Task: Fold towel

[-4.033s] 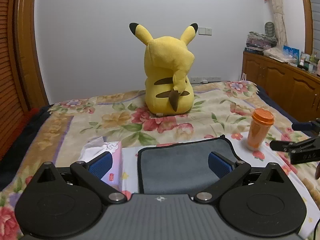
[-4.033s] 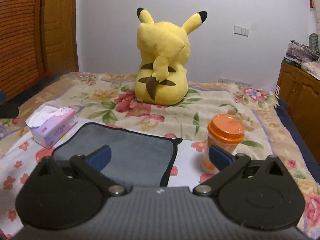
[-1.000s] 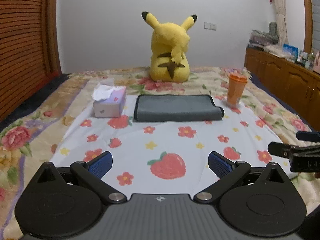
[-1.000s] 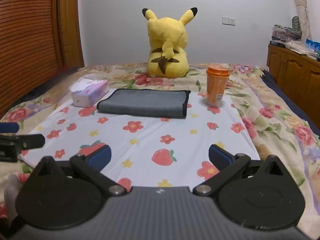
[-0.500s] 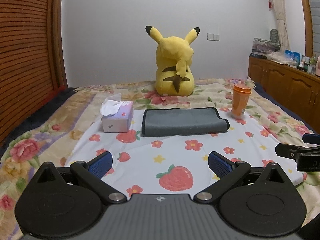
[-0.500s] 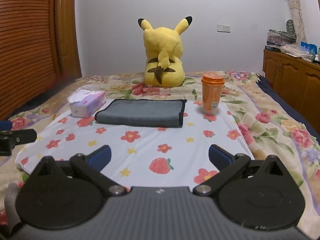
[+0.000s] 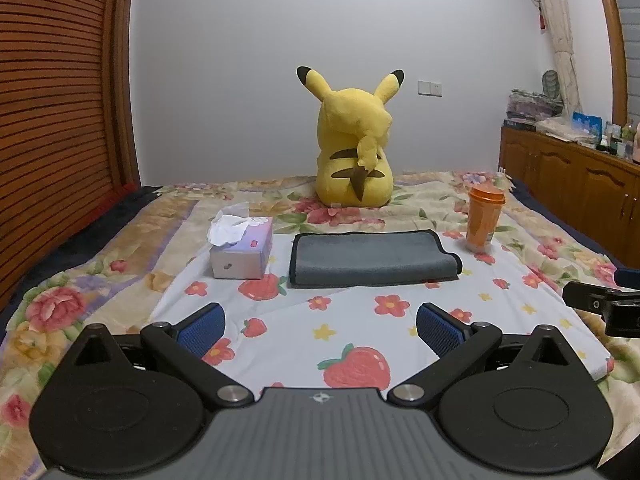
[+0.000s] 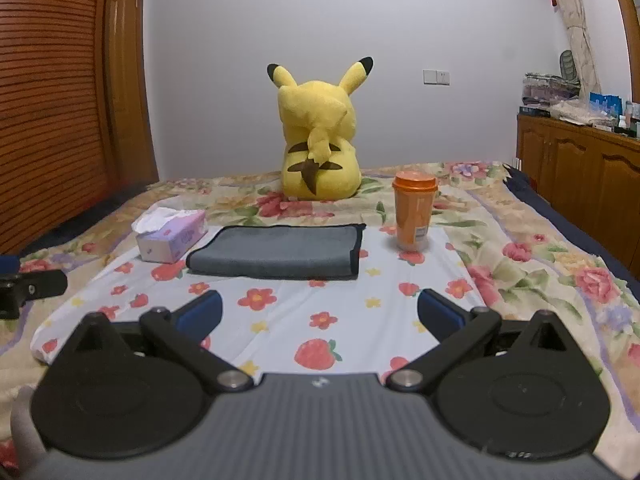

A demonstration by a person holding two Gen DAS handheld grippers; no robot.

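Room: white back wall, a slatted wooden door at the left, a wooden cabinet (image 7: 568, 184) along the right side.
Bed: covered by a floral bedspread (image 7: 100, 248), over which a white sheet printed with strawberries and flowers (image 7: 360, 332) is spread.
Towel: a grey towel (image 7: 370, 258) with black edging is seen folded into a flat rectangle – it lies on the far part of the printed sheet, well beyond both hand-held grippers and touched by neither.
Tissue box: a lilac tissue box (image 7: 242, 254) with a white tissue sticking out is placed just beside the towel's left end, apart from it.
Cup: an orange lidded cup (image 7: 484, 220) stands upright near the towel's right end, not touching it.
Plush: a yellow plush toy (image 7: 354, 148) is seated behind the towel, its back turned to the cameras, near the wall.
Left hand-held gripper: the left hand-held gripper (image 7: 320, 328) is held above the near part of the sheet – its blue-padded fingers (image 7: 202, 330) are spread wide, with nothing between them.
Right hand-held gripper: the right hand-held gripper (image 8: 320, 314) is likewise held over the near sheet, jaws wide apart and empty; part of it is also seen at the right edge of the left wrist view.
Relation: both tools are pointed toward the towel from the near side of the bed, side by side.
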